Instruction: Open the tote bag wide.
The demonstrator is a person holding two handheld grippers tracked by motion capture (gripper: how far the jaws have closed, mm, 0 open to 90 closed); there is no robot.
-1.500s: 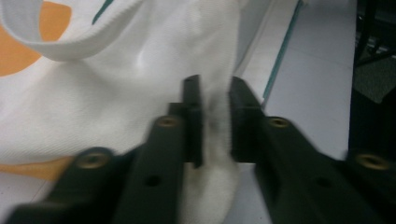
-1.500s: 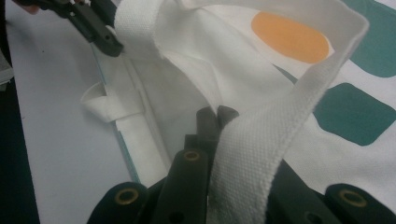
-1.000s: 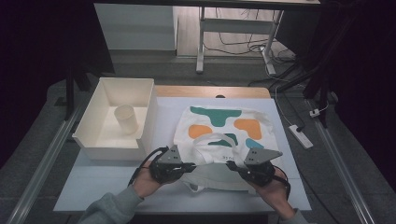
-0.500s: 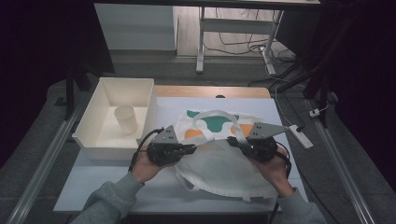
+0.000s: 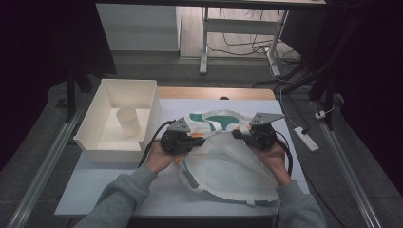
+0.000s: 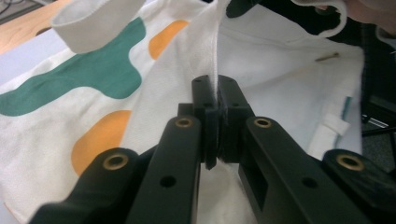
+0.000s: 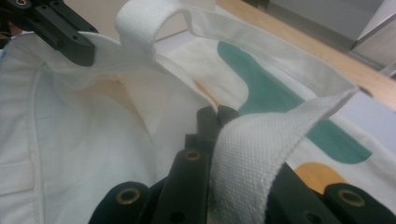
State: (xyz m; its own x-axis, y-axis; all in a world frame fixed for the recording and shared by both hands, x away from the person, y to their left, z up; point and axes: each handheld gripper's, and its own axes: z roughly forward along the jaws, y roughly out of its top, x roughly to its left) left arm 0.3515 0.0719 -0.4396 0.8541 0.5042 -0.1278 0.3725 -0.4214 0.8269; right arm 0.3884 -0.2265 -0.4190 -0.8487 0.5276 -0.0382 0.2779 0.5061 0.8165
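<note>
At counter centre: soft, light tote bag [image 5: 228, 161], folding limply.
Left gripper [image 5: 192, 141] at nine o'clock, right gripper [image 5: 243, 137] at three, both clamp its rim hem; grip there, beside the handles.

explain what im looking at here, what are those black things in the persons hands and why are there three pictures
A person stands at a white table and holds a hand-held gripper in each hand: a black tool with two jaws that pinch like tongs. The high view comes from a fixed camera above, looking down. There the left gripper and the right gripper each pinch the edge of a white tote bag with green and orange patches. The other two pictures come from small cameras riding on the grippers, looking along their own jaws. In the left gripper view the jaws are shut on the bag's cloth; in the right gripper view they are shut on it beside a woven handle strap. Also on the table sits a white box with a paper cup inside.
</note>
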